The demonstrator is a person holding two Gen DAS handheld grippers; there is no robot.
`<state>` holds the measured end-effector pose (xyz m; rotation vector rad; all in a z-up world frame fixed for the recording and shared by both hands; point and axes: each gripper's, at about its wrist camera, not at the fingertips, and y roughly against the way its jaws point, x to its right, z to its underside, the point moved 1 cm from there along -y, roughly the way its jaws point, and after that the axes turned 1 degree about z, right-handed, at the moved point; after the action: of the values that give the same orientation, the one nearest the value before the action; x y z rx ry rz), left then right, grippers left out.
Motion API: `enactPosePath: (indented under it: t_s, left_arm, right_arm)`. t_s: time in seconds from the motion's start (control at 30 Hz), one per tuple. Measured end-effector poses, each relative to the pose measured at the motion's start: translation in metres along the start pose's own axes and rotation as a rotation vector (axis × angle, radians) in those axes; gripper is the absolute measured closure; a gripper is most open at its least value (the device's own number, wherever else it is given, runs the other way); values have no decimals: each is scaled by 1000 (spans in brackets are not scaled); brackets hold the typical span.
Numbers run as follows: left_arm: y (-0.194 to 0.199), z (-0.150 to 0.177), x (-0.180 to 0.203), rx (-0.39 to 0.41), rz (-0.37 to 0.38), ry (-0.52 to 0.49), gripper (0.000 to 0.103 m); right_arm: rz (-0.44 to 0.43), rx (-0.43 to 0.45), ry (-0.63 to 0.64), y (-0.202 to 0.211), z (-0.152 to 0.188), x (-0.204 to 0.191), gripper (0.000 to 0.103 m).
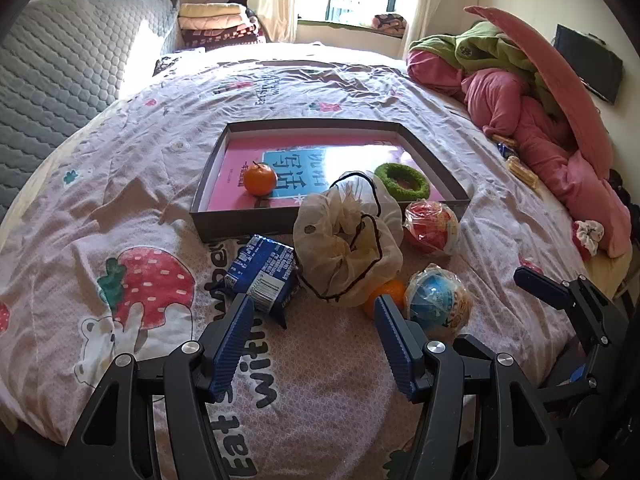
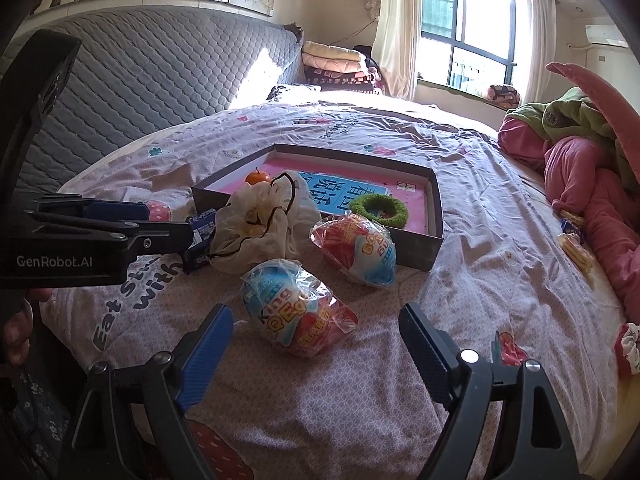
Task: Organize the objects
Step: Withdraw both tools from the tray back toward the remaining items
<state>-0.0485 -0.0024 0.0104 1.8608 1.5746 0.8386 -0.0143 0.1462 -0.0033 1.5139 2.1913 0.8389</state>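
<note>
Blue egg toy (image 2: 296, 308) lies lengthwise between open right tongs (image 2: 316, 332)

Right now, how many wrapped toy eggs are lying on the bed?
2. The nearer egg lies in front of the open right gripper; the farther egg rests against the tray's front wall. The cloth bag may hide others.

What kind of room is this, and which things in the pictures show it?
Most likely a bedroom in a home. The objects lie on a bed with a printed strawberry bedsheet, a grey quilted headboard stands behind it, and folded blankets are stacked beside a curtained window.
</note>
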Motion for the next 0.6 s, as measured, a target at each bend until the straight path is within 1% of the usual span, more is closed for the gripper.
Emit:
enactPosePath:
  t_s: [0.27,0.6]
  left_arm:
    - [-1,4,5,-10,1,-13,39]
    - [-6,4,0,-13,2,2,39]
  right_arm:
    - [12,-19,0,-2,4,1,17]
    - [9,-33,12,-6,5,-1,17]
